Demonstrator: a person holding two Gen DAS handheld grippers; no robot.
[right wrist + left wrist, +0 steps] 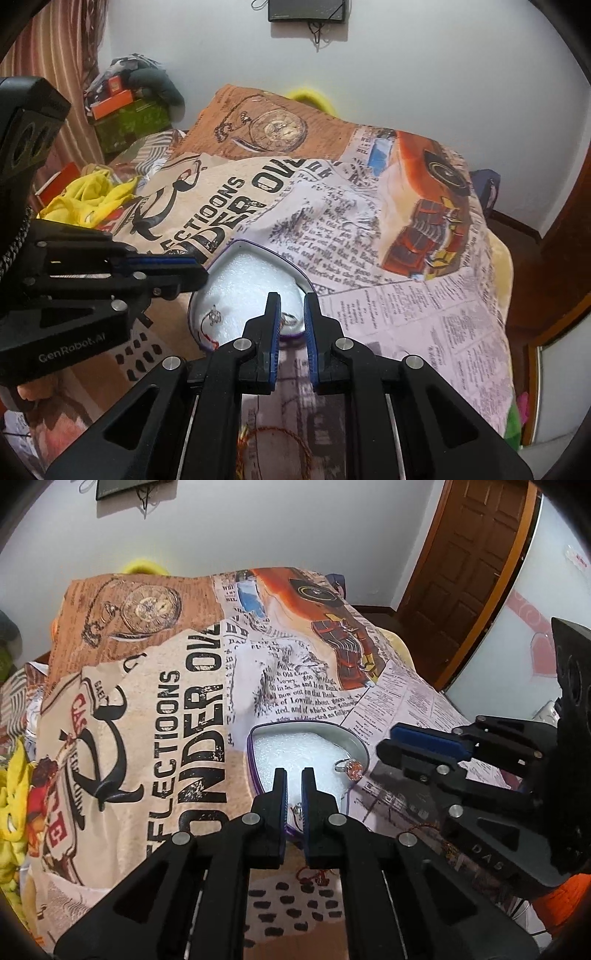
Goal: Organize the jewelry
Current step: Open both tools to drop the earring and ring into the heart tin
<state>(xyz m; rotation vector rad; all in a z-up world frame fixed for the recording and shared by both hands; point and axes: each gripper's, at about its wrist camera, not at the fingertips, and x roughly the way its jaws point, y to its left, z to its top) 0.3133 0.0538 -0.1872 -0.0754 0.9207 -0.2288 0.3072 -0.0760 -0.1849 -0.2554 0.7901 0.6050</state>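
— White foam lines the heart-shaped tin (364,751) we see on the printed blanket (166,720). Where is the jewelry?

— We see a ring (349,766) with an orange stone lying on the foam near the tin's right rim. A small silver charm (213,316) on a red cord lies on the foam at the other side, the cord trailing over the rim. Another red cord (280,443) lies on the blanket, just outside the tin.

— And our two tools?

— We hold the left gripper (294,775) over the tin's near edge, its jaws narrowly parted with nothing between them. The right gripper (291,299) hovers above the ring, jaws parted a little and empty as well.
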